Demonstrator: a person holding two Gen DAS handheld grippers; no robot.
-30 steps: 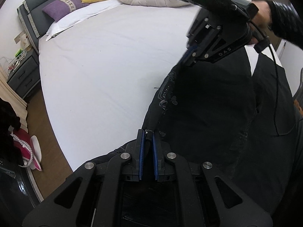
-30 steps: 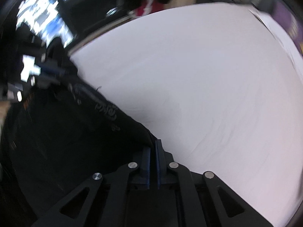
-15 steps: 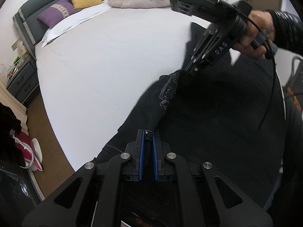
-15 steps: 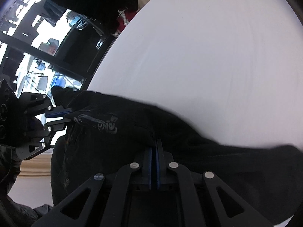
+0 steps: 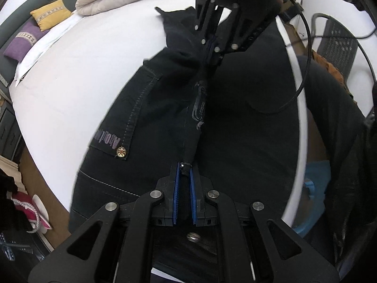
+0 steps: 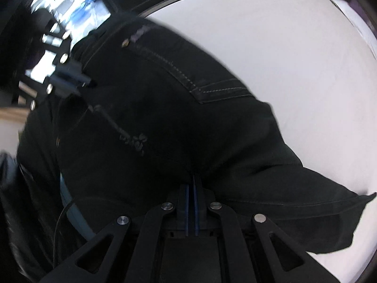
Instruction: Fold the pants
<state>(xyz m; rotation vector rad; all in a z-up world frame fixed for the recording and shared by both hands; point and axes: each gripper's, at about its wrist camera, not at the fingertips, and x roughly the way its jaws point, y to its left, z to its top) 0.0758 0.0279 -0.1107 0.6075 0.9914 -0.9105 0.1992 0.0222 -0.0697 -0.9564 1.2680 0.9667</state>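
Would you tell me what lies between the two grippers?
In the left wrist view, a taut edge of the black pants spans from left gripper to right gripper.

- Clamping right gripper (image 6: 191, 185) onto black pants (image 6: 165, 99), blue pads nearly touching.
- Draping over white bed sheet (image 6: 294, 59).
- Gripping far edge with left gripper (image 6: 88, 83), somewhat blurred.
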